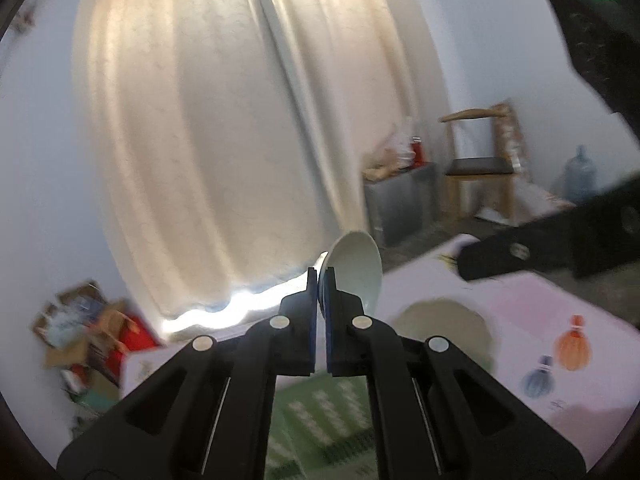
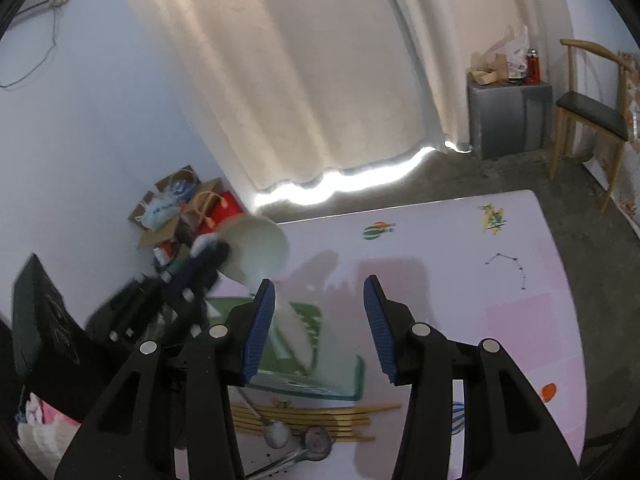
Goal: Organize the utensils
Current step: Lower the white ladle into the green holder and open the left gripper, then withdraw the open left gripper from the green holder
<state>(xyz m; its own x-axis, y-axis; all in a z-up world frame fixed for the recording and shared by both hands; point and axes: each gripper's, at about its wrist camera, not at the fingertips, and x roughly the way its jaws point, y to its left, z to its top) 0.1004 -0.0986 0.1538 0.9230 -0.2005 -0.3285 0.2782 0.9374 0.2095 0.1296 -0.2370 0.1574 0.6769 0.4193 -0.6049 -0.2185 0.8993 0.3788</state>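
Left tongs (image 1: 318, 280) pinch bowl (image 1: 354, 270) rim, aloft over surface (image 2: 460, 248).
Thin edge-grip; a tilt could slip it onto chopsticks (image 2: 312, 414), spoons at 6 o'clock. Right tongs (image 2: 320, 312) wide open, empty.

table (image 2: 460, 264): pink | on it: green tray (image 2: 316, 376), chopsticks (image 2: 312, 416), spoons (image 2: 296, 440)

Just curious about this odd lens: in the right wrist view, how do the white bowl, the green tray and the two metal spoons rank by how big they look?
1. Green tray, partly hidden.
2. White bowl, blurred.
3. The two spoons look alike, so no ranking between them.

Nearness to the lens distorts all this.
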